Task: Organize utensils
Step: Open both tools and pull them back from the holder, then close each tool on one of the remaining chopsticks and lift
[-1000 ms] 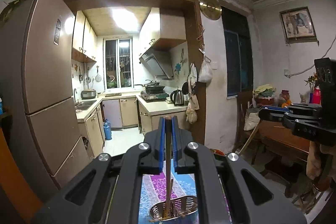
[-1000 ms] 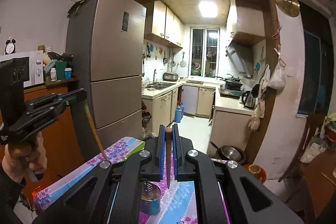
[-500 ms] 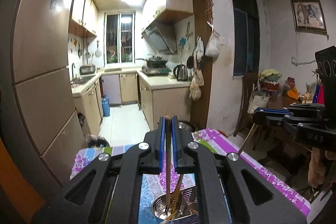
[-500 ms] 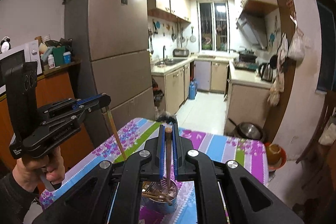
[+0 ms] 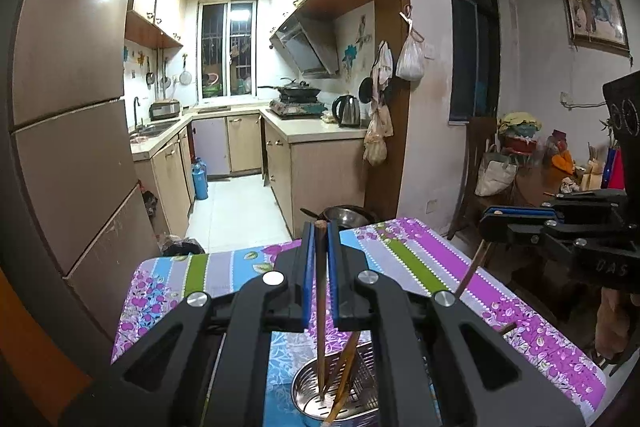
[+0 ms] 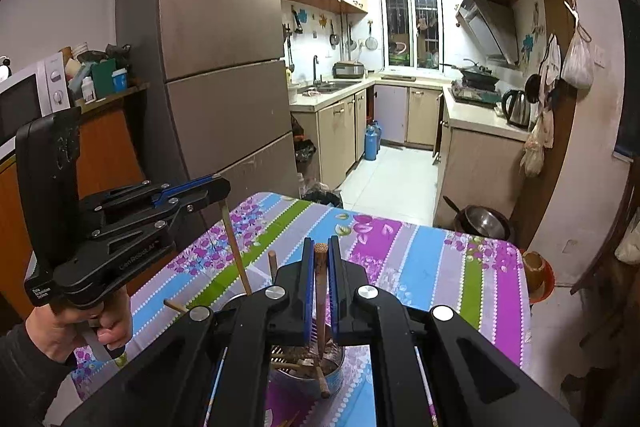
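My left gripper [image 5: 319, 233] is shut on a wooden chopstick [image 5: 320, 307] held upright, its lower tip inside the perforated steel utensil holder [image 5: 340, 393], where other chopsticks lean. My right gripper [image 6: 320, 255] is shut on another wooden chopstick [image 6: 320, 291], upright over the same holder [image 6: 308, 371], which holds several chopsticks. In the left wrist view the right gripper [image 5: 496, 223] shows at the right with its chopstick hanging down. In the right wrist view the left gripper [image 6: 218, 189] shows at the left with its chopstick [image 6: 236, 247] slanting down.
The holder stands on a table with a floral striped cloth [image 6: 420, 259]. A tall fridge [image 6: 216, 67] stands at the left, a kitchen [image 5: 240, 155] lies behind. A steel bowl [image 6: 482, 221] sits beyond the table's far edge. A cluttered side table [image 5: 560, 179] is at the right.
Both grippers have tilted downward and lowered their chopsticks toward the holder; the tabletop has come into view and the chopstick tips now reach into the holder.
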`<state>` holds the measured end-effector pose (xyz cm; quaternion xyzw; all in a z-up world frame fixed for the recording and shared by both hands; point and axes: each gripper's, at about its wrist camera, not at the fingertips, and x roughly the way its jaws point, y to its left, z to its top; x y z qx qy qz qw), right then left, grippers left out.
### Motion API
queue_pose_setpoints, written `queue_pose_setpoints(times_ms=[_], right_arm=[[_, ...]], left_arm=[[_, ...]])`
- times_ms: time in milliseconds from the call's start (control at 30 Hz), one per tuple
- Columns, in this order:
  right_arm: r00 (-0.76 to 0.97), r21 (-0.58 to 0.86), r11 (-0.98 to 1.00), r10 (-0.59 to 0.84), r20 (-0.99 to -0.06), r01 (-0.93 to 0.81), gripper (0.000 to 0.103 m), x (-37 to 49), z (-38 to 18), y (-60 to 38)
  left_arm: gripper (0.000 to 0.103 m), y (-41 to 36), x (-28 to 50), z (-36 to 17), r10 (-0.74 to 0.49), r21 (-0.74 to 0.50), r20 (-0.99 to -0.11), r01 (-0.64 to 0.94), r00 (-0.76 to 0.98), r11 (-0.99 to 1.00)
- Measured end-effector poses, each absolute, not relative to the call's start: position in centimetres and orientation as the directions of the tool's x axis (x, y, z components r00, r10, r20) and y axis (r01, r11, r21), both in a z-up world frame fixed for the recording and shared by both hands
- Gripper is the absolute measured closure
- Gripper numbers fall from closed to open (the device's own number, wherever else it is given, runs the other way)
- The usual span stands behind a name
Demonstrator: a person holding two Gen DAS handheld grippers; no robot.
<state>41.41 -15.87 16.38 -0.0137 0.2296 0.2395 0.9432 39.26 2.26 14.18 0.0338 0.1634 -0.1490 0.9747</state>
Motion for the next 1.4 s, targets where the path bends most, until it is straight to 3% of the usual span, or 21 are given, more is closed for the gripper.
queue_pose_setpoints(times_ms=[100, 167, 300, 367, 500, 633, 733, 967, 1133, 1400], right_arm=[[0.782, 0.093, 0.887, 0.445, -0.437, -0.453, 0.095, 41.3, 16.2, -16.2], [0.787, 0.093, 0.888, 0.444, -0.429, -0.451, 0.095, 41.2, 16.3, -16.4], [0.817, 0.099, 0.892, 0.445, -0.367, -0.442, 0.095, 38.8, 17.2, -17.8], [0.834, 0.096, 0.891, 0.449, -0.322, -0.443, 0.095, 36.5, 17.5, -18.8], [0.863, 0.071, 0.892, 0.450, -0.230, -0.447, 0.087, 29.4, 15.8, -21.0], [0.876, 0.049, 0.898, 0.437, -0.201, -0.437, 0.086, 22.7, 11.1, -22.2], [0.883, 0.045, 0.908, 0.417, -0.216, -0.418, 0.086, 18.3, 6.1, -22.2], [0.836, 0.184, 0.894, 0.446, -0.319, -0.408, 0.086, 12.1, -4.3, -20.1], [0.793, 0.256, 0.873, 0.486, -0.369, -0.416, 0.086, 9.6, -9.1, -16.6], [0.796, 0.213, 0.899, 0.437, -0.418, -0.382, 0.086, 8.3, -12.8, -11.4]], left_arm=[[0.093, 2.9, 39.2, 13.9, -0.268, 0.010, -0.333, 0.287, 0.904, 0.958], [0.082, 3.3, 38.6, 14.0, -0.265, 0.005, -0.322, 0.282, 0.909, 0.959], [0.079, 3.9, 35.9, 14.6, -0.259, 0.007, -0.285, 0.272, 0.923, 0.962], [0.066, 4.2, 33.7, 14.5, -0.265, 0.010, -0.259, 0.277, 0.929, 0.961], [0.060, 4.8, 26.9, 12.3, -0.283, 0.052, -0.238, 0.303, 0.929, 0.951], [0.059, 5.7, 20.7, 7.6, -0.335, 0.032, -0.285, 0.358, 0.898, 0.933], [0.059, 6.0, 17.8, 3.3, -0.364, 0.002, -0.357, 0.391, 0.860, 0.921], [0.059, 8.4, 16.0, -4.6, -0.328, -0.082, -0.472, 0.329, 0.818, 0.941], [0.059, 8.9, 14.4, -7.4, -0.317, -0.098, -0.499, 0.311, 0.807, 0.945], [0.059, 9.4, 11.7, -9.8, -0.317, -0.065, -0.514, 0.333, 0.797, 0.941]])
